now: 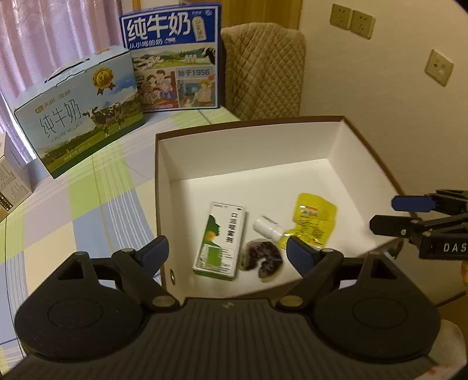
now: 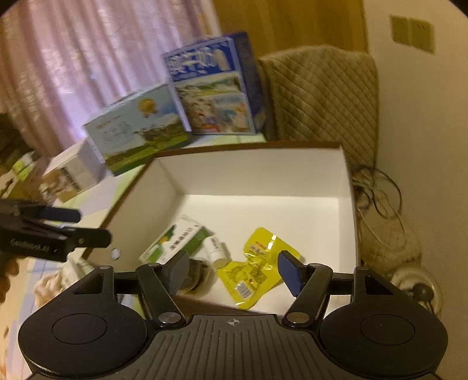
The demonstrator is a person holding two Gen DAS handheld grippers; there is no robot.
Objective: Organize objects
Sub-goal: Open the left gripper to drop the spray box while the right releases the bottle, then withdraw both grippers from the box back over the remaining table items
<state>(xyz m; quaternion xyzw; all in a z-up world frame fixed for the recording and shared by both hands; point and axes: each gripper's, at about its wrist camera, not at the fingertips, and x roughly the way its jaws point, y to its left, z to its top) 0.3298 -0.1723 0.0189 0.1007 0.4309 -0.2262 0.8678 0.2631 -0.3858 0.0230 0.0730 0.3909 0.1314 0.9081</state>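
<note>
I look first at the biggest thing, the white storage box [image 1: 336,140] with its brown rim, which stands on the checked tablecloth [image 1: 87,210]. Its right near corner seems to hang close to the table edge, so I judge that a hard push from either claw could slide it toward the floor.

Behind it stand two milk cartons [image 1: 79,117], well apart from my work, so I see little danger there.

My left gripper [image 1: 226,252] is spread wide and holds nothing; it hovers above the near wall of the box. My right gripper [image 2: 232,270] is also spread and empty, above the near right part of the box.

The task's things already lie on the box floor: the green medicine box [image 1: 219,239], flat; the yellow pouch [image 1: 313,219], flat, to its right; the dark round packet [image 1: 263,258], near the front wall; and the small white bottle [image 1: 267,226] on its side between them. The bottle is round, so I think a touch could make it roll. The pouch looks thin and slippery for the pads.

The right view shows cables [image 2: 377,190] and a round thing on the floor beside the table, and more small boxes [image 2: 73,172] at the left; the left view does not show these. The left view shows wall sockets [image 1: 352,22] sharply and the carton print clearly.
</note>
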